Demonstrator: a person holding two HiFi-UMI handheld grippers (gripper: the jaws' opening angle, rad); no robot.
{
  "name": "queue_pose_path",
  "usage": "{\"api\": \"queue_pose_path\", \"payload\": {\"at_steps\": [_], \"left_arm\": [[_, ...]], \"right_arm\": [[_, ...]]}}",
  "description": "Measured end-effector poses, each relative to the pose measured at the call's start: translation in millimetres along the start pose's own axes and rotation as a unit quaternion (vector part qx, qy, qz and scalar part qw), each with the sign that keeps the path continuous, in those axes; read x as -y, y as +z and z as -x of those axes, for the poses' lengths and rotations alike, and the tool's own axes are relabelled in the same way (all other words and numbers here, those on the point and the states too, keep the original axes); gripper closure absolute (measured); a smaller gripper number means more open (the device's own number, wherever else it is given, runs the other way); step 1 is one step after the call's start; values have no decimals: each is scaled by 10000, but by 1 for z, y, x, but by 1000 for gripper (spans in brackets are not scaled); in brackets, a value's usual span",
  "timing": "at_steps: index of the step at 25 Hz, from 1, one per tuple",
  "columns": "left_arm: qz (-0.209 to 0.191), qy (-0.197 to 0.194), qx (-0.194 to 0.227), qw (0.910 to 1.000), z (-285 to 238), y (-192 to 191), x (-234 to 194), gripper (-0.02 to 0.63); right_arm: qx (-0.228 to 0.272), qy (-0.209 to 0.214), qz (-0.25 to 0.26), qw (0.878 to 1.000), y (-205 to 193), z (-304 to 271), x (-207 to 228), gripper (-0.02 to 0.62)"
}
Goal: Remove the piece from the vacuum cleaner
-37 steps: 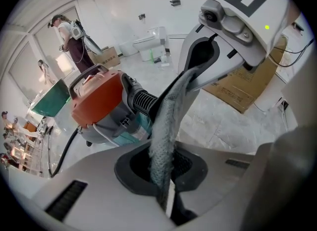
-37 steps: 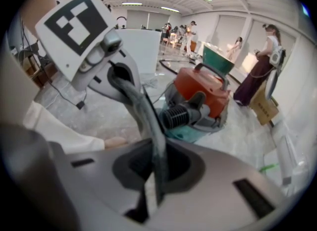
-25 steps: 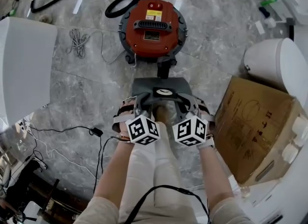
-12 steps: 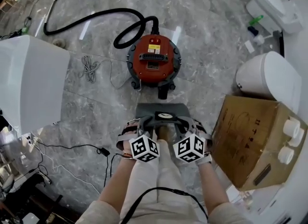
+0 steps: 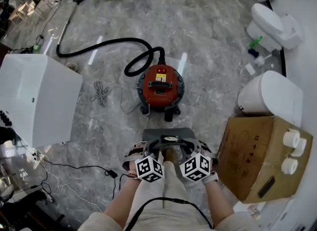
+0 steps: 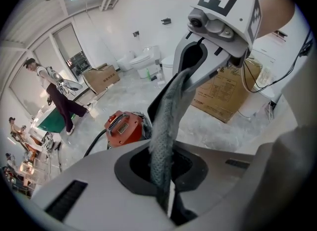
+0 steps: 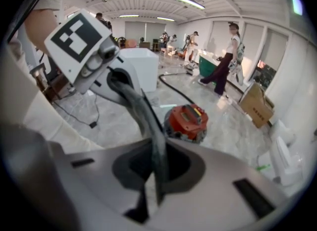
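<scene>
Piece: the grey plastic piece [image 5: 168, 134] is held in the air over the marble floor [image 5: 213, 56], well apart from the red vacuum cleaner [image 5: 159, 87].
Left gripper [image 5: 158, 148]: the fingers are clenched, as it seems, on the rim of the piece's oval recess [image 6: 132, 168].
Right gripper [image 5: 180, 147]: the fingers are clenched on the same recess.
Black hose [image 5: 99, 46]: it is laid curved behind the cleaner.

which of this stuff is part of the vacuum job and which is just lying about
Job: grey piece, red vacuum cleaner, black hose.
Lying about: cardboard box, white cabinet, toilet, loose cable.
</scene>
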State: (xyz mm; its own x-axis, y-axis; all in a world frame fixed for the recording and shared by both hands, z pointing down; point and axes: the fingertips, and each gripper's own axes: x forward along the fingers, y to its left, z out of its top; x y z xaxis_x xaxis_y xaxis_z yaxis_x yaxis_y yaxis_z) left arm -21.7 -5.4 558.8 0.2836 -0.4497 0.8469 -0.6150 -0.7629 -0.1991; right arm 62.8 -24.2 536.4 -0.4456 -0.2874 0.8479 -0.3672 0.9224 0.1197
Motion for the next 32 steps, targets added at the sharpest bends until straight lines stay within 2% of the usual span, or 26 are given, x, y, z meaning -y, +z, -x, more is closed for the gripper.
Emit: {"api": "queue_pose_path", "payload": {"at_steps": [7, 20, 32], "left_arm": [[-52, 32, 88, 9999, 32, 21, -11, 571], [37, -205, 234, 9995, 75, 53, -15, 571], [81, -265, 259, 9993, 102, 65, -19, 571]], "right_arm": [[52, 16, -37, 10000, 22, 35, 5, 566], [135, 43, -57, 9999, 41, 84, 13, 566], [207, 163, 91, 9996, 58, 110, 13, 566]]}}
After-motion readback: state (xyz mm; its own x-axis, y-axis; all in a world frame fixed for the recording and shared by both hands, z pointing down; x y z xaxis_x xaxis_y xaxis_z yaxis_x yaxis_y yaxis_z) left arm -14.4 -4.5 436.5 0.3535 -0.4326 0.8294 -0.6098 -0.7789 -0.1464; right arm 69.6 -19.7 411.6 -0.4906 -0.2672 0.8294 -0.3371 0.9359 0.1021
